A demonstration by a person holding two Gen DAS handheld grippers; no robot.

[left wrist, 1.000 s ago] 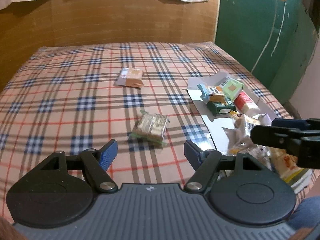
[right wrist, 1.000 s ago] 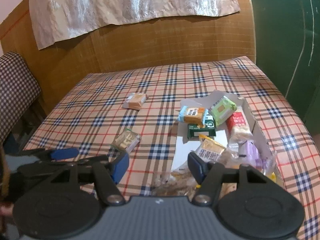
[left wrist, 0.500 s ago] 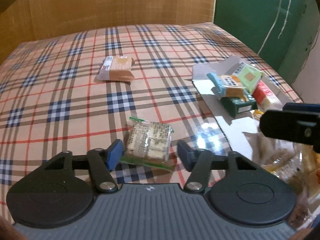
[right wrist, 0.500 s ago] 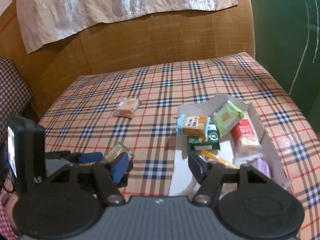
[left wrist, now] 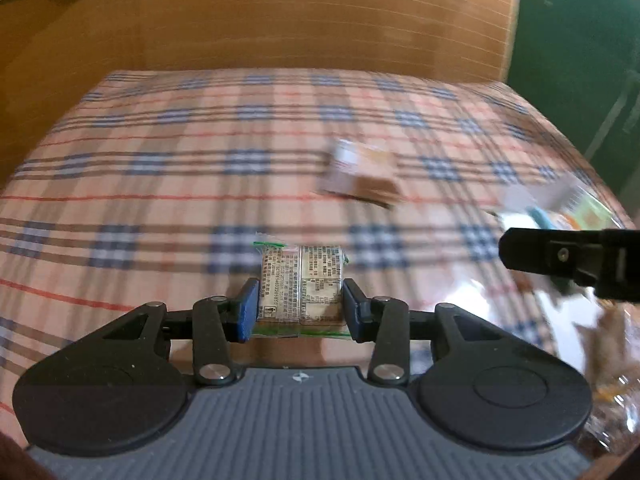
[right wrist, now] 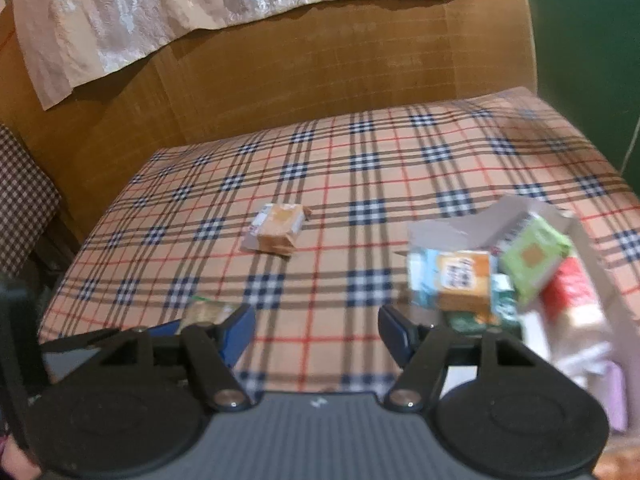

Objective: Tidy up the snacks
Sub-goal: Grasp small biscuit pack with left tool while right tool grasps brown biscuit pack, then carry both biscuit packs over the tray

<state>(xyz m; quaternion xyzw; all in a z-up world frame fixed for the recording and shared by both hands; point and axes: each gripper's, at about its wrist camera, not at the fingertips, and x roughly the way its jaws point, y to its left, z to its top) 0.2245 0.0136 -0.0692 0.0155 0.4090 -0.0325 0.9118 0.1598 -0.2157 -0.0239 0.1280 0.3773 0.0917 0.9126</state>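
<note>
A clear green-edged cracker packet (left wrist: 302, 276) lies on the plaid tablecloth (left wrist: 160, 200). My left gripper (left wrist: 300, 300) has its jaws closing on the packet, with both blue pads pressed against its sides. The same packet (right wrist: 208, 312) shows at the lower left of the right wrist view. My right gripper (right wrist: 314, 324) is open over bare cloth with nothing between its fingers. A brown snack packet (right wrist: 278, 226) lies alone farther back. One black finger of the right gripper (left wrist: 560, 256) reaches in from the right of the left wrist view.
A low grey cardboard tray (right wrist: 460, 228) on the right holds several snacks, among them an orange-and-blue packet (right wrist: 460, 276), a green one (right wrist: 532, 252) and a red one (right wrist: 572, 292). A brown wall stands behind the table. A chequered chair (right wrist: 20, 208) is at the left.
My left gripper went forward and down to the cracker packet and its jaws closed from wide onto it. My right gripper slid forward and left, away from the near end of the tray.
</note>
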